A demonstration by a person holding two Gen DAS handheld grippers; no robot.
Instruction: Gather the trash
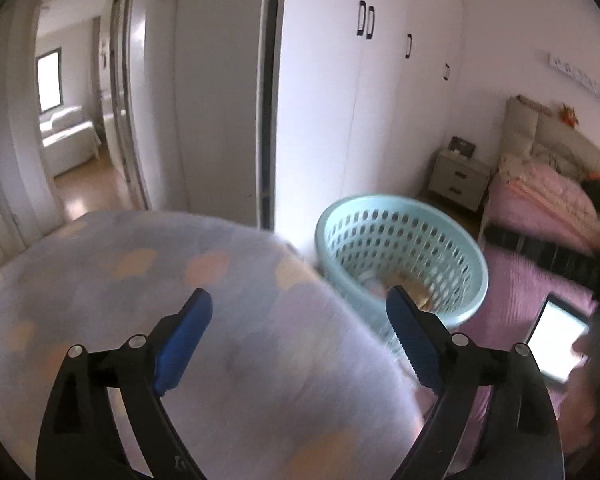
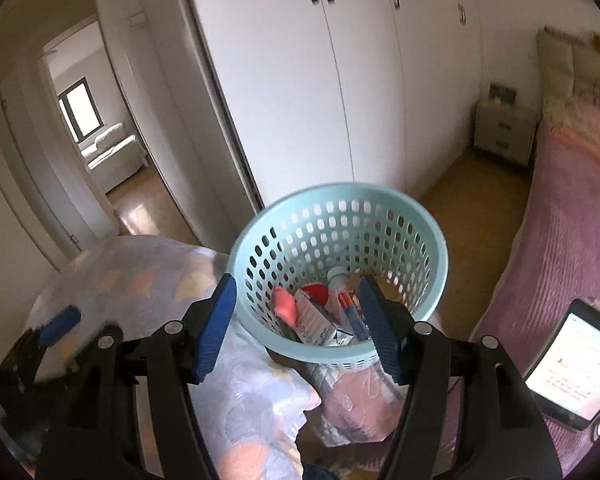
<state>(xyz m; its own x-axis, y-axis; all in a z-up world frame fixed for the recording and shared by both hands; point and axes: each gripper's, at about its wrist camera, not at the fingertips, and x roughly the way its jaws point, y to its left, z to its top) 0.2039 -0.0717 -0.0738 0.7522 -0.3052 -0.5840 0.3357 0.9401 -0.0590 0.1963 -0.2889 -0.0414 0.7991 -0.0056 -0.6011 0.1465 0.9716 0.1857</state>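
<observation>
You are holding both grippers empty: left gripper [image 1: 296, 320] fingers spread wide over the patterned quilt [image 1: 140, 300], right gripper [image 2: 296, 308] fingers likewise apart, framing the basket [image 2: 380, 200]. The basket is sitting just right of the quilt, holding a carton [image 2: 320, 320], a bottle [image 2: 336, 284] and a pink scrap [image 2: 284, 304] (all probably light). Perforated plastic, likely thin and flexible; you should be pinching the rim.

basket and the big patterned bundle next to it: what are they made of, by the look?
Basket: moulded plastic, pale teal with a satin sheen; the rows of uniform punched holes and the smooth rolled rim suggest it.
Patterned bundle: fabric, matte lilac with peach patches, probably soft bedding; it bulges and folds in creases in the right wrist view. Weave too blurred to tell.
</observation>
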